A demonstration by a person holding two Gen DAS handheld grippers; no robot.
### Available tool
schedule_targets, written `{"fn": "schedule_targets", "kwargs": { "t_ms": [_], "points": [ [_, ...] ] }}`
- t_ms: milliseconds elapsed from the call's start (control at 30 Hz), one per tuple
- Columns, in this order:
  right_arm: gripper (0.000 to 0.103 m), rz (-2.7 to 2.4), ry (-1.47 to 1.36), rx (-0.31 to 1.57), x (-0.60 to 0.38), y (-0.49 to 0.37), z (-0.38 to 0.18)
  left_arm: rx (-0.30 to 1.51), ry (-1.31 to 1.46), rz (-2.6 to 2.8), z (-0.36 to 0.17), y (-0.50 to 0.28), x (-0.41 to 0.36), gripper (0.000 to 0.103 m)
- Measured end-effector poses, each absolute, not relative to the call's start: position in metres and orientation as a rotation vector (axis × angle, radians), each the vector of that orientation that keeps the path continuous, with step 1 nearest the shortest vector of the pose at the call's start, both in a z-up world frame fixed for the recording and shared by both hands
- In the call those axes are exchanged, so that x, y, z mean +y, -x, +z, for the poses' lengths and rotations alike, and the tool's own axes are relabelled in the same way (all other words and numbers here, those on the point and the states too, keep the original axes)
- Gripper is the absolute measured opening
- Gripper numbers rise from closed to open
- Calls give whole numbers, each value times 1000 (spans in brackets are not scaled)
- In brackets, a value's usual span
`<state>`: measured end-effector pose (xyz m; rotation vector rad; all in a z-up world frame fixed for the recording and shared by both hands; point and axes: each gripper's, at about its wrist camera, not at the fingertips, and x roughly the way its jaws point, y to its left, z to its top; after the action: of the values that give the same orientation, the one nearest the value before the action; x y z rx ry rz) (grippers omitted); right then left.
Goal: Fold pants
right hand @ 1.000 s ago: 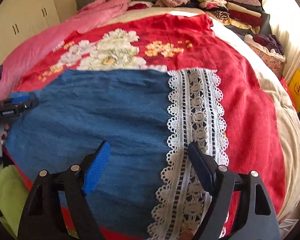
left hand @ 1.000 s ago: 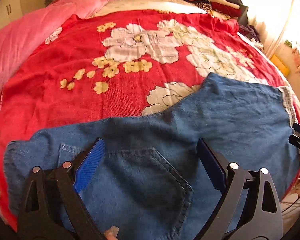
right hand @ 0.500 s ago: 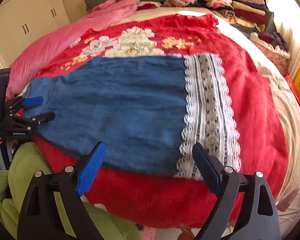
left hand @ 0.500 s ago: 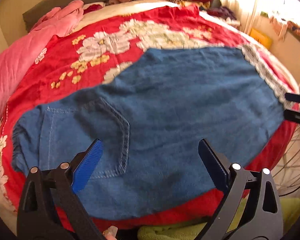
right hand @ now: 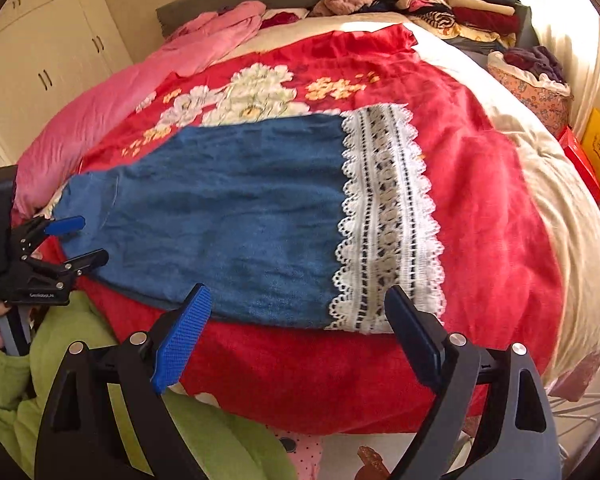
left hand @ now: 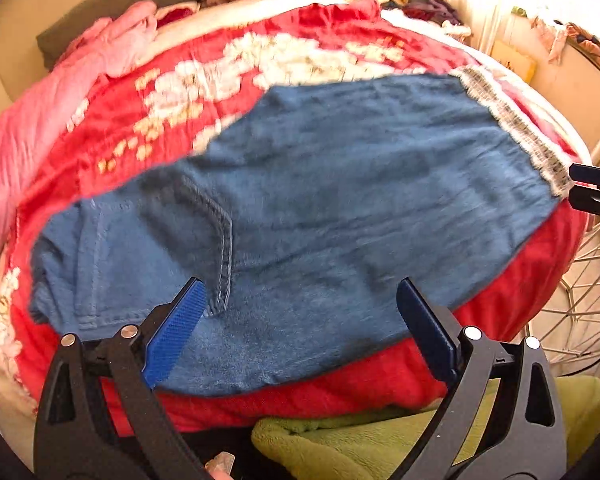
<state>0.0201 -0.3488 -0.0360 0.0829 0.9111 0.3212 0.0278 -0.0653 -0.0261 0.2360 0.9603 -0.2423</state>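
Note:
Blue denim pants [left hand: 320, 200] lie flat on a red flowered blanket [left hand: 148, 120], folded in half lengthwise, back pocket on the left, white lace cuff [right hand: 388, 216] on the right. My left gripper [left hand: 300, 312] is open and empty, above the near edge of the pants by the pocket; it also shows in the right wrist view [right hand: 76, 240]. My right gripper [right hand: 300, 316] is open and empty, above the near edge by the lace cuff; its tips show in the left wrist view [left hand: 580, 188].
A pink quilt [right hand: 112, 96] lies along the bed's left side. Stacks of folded clothes [right hand: 456, 4] sit at the head. Green cloth [right hand: 80, 360] is below the near edge of the bed. A white wire frame [left hand: 580, 280] stands at the right.
Both grippers have drawn back from over the pants toward the near edge of the bed and risen. The pants lie still. Both stay open.

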Motion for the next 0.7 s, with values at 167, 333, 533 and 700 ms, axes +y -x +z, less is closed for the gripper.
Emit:
{"fn": "schedule_targets", "kwargs": {
  "t_ms": [167, 333, 533, 700],
  "points": [
    [91, 290, -111, 855, -365, -12, -19, 895, -239, -244, -2, -26, -72, 92],
    [91, 263, -120, 788, -378, -5, -1, 856, -231, -253, 20, -29, -78, 93],
    [91, 232, -142, 739, -394, 2, 9, 823, -249, -281, 42, -44, -95, 93],
    [91, 205, -168, 713, -408, 6, 11, 803, -281, -340, 56, -62, -123, 93]
  ]
}}
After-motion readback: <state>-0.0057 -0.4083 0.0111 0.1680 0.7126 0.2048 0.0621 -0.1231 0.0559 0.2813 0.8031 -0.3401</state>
